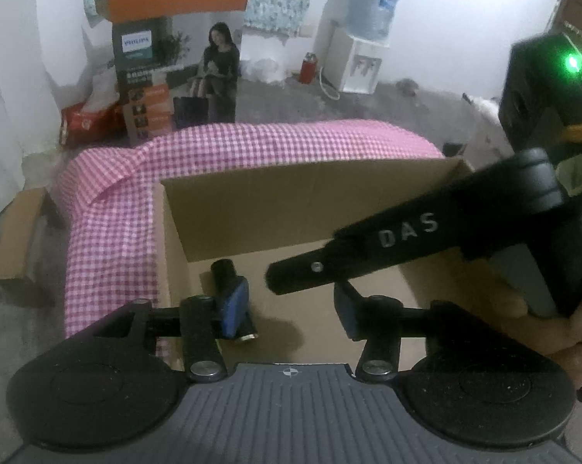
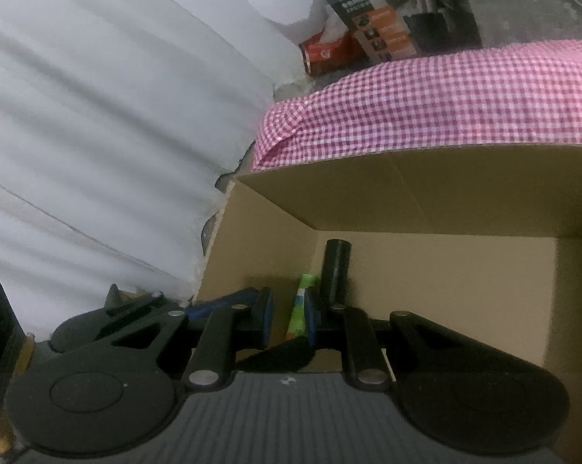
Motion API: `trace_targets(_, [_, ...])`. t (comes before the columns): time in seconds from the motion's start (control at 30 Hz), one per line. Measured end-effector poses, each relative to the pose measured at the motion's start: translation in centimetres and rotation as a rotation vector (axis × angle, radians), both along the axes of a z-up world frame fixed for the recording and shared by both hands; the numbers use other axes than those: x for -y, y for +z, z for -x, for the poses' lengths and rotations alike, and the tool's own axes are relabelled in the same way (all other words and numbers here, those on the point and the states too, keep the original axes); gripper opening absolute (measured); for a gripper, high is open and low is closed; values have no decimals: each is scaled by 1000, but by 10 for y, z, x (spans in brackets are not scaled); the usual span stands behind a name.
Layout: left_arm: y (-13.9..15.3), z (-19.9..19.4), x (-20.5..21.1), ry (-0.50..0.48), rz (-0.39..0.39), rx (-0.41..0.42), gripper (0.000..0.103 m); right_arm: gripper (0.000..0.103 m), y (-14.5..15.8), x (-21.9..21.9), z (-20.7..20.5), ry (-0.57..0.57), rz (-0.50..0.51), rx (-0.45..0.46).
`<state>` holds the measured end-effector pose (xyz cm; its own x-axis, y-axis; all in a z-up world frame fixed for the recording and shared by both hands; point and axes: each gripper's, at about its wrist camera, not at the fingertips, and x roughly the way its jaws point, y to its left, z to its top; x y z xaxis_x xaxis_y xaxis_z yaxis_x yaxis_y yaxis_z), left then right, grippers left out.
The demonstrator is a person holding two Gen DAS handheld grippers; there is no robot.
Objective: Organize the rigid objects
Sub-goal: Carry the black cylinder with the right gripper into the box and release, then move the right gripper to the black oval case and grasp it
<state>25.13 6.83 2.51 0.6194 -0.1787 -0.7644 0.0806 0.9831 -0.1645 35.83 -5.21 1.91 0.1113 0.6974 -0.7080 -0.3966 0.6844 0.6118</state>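
Observation:
An open cardboard box (image 1: pixel 310 201) stands on pink checked cloth (image 1: pixel 109 232). My left gripper (image 1: pixel 291 309) hangs over the box floor, open, with nothing between its blue pads. A black cylinder with a brass end (image 1: pixel 223 270) lies on the box floor just behind the left pad. A black finger (image 1: pixel 368 247) of my right gripper crosses in from the right above the box. In the right wrist view my right gripper (image 2: pixel 289 315) is shut on a thin green packet (image 2: pixel 300 305), which rests against the right pad. The black cylinder (image 2: pixel 335 266) lies beyond it in the box (image 2: pixel 407 193).
A hand (image 1: pixel 542 317) holds the right gripper at the right edge. Behind the cloth stand a printed appliance carton (image 1: pixel 174 77), a red pack (image 1: pixel 86 120) and a water dispenser (image 1: pixel 360 38). A cardboard piece (image 1: pixel 16 232) lies on the floor to the left. White rolls (image 2: pixel 97 116) flank the box.

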Motion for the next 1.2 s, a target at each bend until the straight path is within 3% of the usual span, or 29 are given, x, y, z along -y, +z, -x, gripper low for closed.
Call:
trace_targets(0.4, [48, 76, 10, -43, 10, 147, 70, 21, 70, 57, 78, -63, -58, 146])
trace_targets(0.5, [54, 101, 16, -55, 15, 168, 74, 33, 86, 77, 109, -81, -85, 189])
trace_targets(0.57, [54, 117, 21, -64, 14, 176, 76, 47, 94, 90, 131, -97, -101, 223])
trace_targets(0.7, [50, 143, 30, -82, 3, 181, 78, 47, 100, 116, 175, -122, -129, 268])
trace_targets(0.93, [36, 172, 44, -104, 25, 165, 80, 47, 77, 175, 242, -200, -208, 269])
trace_targets(1.2, [-9, 188, 86, -200, 11, 105, 80, 47, -6, 222, 278, -319, -241, 98])
